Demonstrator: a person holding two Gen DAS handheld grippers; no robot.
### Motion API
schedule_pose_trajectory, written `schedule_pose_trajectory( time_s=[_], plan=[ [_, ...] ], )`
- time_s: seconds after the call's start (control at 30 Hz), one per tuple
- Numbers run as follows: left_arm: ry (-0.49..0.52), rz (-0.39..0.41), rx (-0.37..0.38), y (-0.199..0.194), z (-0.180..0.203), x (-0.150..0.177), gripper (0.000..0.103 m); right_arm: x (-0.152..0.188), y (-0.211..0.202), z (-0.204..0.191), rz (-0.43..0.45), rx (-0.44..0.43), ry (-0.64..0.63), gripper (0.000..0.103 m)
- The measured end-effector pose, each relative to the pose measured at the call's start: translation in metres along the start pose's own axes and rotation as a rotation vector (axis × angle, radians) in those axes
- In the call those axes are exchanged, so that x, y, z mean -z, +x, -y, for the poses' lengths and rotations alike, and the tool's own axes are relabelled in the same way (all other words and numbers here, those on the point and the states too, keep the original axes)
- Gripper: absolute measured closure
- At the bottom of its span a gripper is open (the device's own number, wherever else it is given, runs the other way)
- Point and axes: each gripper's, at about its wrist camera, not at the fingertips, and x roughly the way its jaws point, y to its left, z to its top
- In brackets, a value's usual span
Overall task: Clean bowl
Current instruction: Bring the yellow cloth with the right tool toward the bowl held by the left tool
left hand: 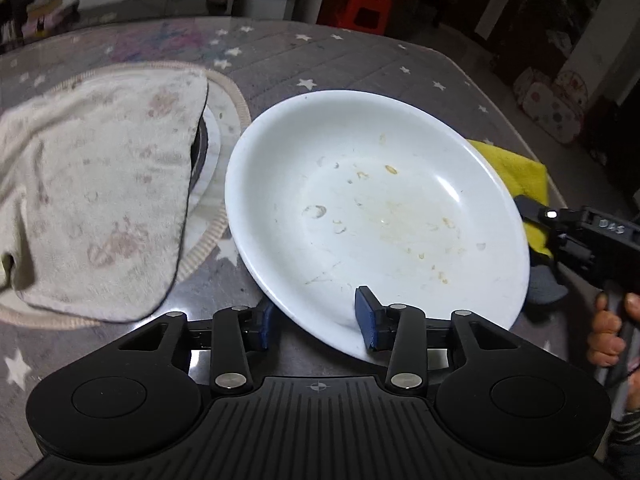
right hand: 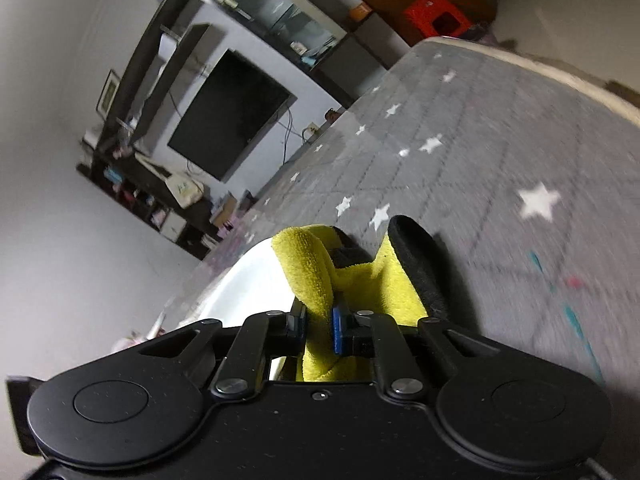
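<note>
Left wrist view, left to right:
- Cream towel (left hand: 100,184), floral print, left of frame, draped over round woven mat (left hand: 224,224).
- White bowl (left hand: 380,208), frame centre, tilted, food residue inside, on grey star-patterned desk (left hand: 320,60).
- Left gripper (left hand: 316,320), lower centre, blue-padded fingers clamped on bowl's near rim.
- Yellow cloth (left hand: 516,168), right, behind bowl's far rim.
- Right gripper (left hand: 528,208), right edge, at cloth.

Right wrist view:
- Bowl's rim (right hand: 248,280), lower left.
- Fingers clamped on yellow cloth, centre.
</note>
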Motion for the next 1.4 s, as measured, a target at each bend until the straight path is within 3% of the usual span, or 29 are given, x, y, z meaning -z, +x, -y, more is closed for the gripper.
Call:
schedule_pose_trajectory(
  time_s=[0.17,0.47,0.87,1.4],
  plan=[
    [0.038,-0.008,-0.004,0.001,-0.001,-0.003,0.064,-0.003,0.003,0.008,0.014,-0.009,0.045,0.089],
    [0.223,-0.027,0.019,0.011,-0.001,-0.018,0.064,-0.021,0.025,0.016,0.02,-0.004,0.086,0.089],
    [0.373,-0.058,0.08,0.024,-0.005,-0.036,0.062,-0.046,0.056,0.004,-0.064,0.009,0.018,0.09],
    [0.477,-0.074,0.069,0.037,0.008,-0.051,0.06,-0.073,0.086,-0.012,-0.167,-0.015,-0.038,0.09]
  ],
)
